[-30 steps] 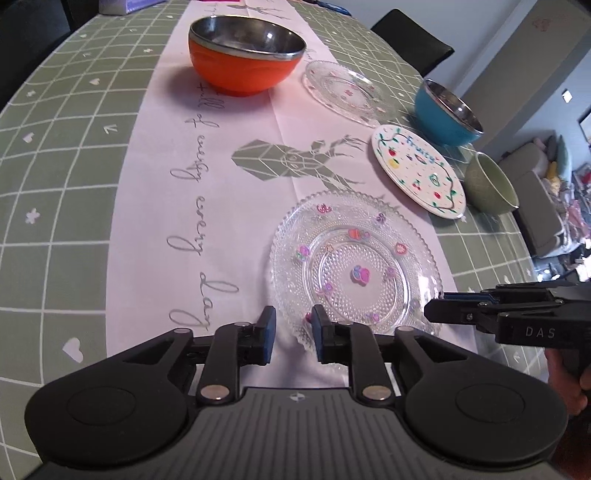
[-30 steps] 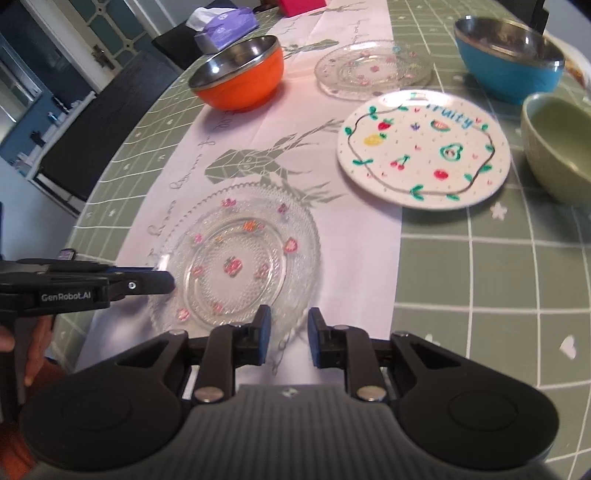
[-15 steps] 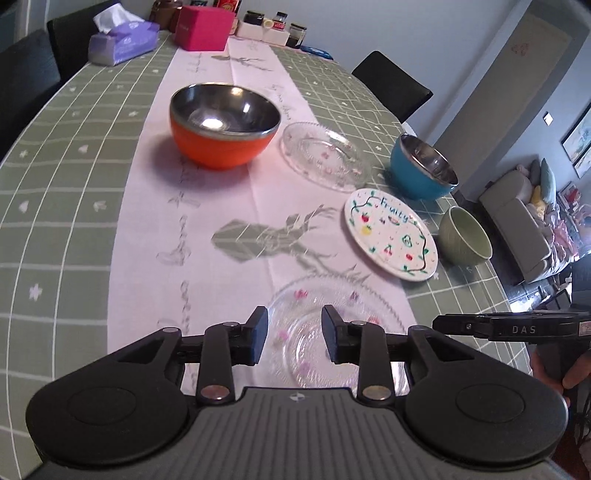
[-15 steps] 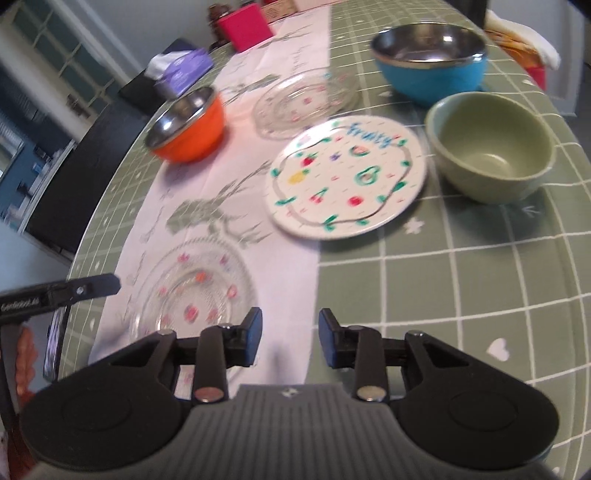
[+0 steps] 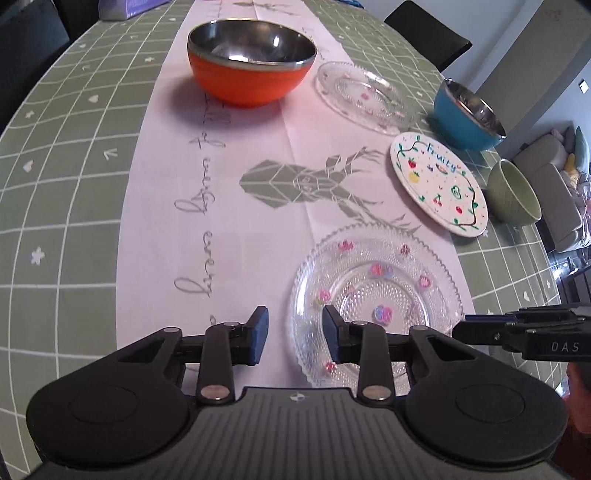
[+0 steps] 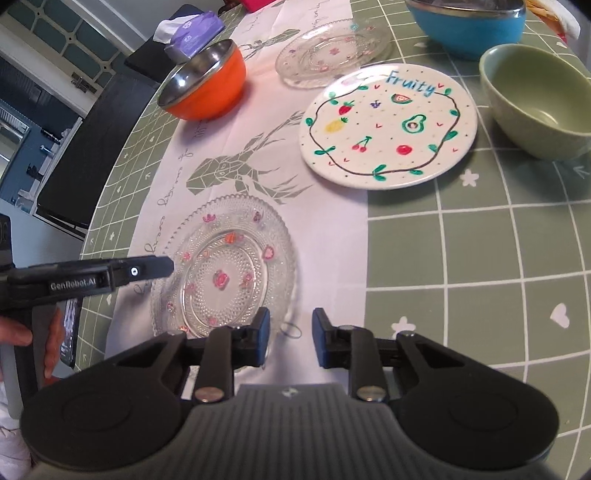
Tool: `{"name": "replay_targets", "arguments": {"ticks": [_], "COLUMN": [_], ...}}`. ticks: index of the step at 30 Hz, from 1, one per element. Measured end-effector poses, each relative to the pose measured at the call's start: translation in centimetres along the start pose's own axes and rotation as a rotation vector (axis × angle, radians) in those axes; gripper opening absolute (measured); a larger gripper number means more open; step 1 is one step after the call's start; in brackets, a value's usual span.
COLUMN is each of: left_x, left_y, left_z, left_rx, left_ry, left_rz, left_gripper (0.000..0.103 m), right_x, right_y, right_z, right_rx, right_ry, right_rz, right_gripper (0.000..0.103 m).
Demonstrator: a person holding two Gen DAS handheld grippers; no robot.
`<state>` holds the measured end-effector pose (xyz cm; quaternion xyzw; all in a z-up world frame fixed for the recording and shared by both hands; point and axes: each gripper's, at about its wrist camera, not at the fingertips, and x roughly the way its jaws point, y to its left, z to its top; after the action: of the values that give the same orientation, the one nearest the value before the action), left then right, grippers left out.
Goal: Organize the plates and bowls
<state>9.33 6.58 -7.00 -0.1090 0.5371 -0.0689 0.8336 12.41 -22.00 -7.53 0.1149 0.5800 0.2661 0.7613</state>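
Note:
A clear glass plate (image 5: pixel 376 295) with small flowers lies on the white runner nearest me; it also shows in the right wrist view (image 6: pixel 221 273). My left gripper (image 5: pixel 295 334) is open and empty, straddling its left rim. My right gripper (image 6: pixel 290 336) is open and empty at the plate's near right edge. Farther off stand a white "Fruity" plate (image 5: pixel 437 182) (image 6: pixel 388 125), a second glass plate (image 5: pixel 364 96) (image 6: pixel 332 51), an orange bowl (image 5: pixel 251 62) (image 6: pixel 205 83), a blue bowl (image 5: pixel 469 114) (image 6: pixel 469 22) and a green bowl (image 5: pixel 515 197) (image 6: pixel 539 107).
A green checked tablecloth (image 5: pixel 62 177) covers the table, with a white deer-print runner (image 5: pixel 229 177) down its middle. A purple tissue box (image 6: pixel 192 33) and dark chairs (image 6: pixel 92 140) stand at the far left. A sofa (image 5: pixel 546 192) is beyond the right edge.
Both grippers tilted up over the table and came back down to the near glass plate. Both jaws have opened wider than a second ago.

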Motion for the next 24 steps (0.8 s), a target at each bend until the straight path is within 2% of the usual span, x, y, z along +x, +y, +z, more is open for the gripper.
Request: {"name": "replay_targets", "arguments": {"ticks": [2, 4, 15, 24], "left_x": [-0.1, 0.0, 0.6, 0.9], "left_y": [-0.1, -0.2, 0.4, 1.2], "left_z": [-0.2, -0.3, 1.4, 2.5], "left_rx": [-0.002, -0.009, -0.063, -0.080], "left_ry": [-0.006, -0.008, -0.076, -0.116], "left_rz": [0.001, -0.015, 0.045, 0.087], "left_gripper": [0.028, 0.018, 0.018, 0.018], "right_x": [0.2, 0.5, 1.9, 3.2], "right_y": [0.2, 0.4, 1.6, 2.3], "right_z": [0.0, 0.0, 2.6, 4.4], "right_rx": [0.002, 0.009, -0.003, -0.037], "right_ry": [0.003, 0.005, -0.039, -0.055], "right_rz": [0.001, 0.007, -0.044, -0.039], "right_gripper": [0.014, 0.010, 0.010, 0.010]}}
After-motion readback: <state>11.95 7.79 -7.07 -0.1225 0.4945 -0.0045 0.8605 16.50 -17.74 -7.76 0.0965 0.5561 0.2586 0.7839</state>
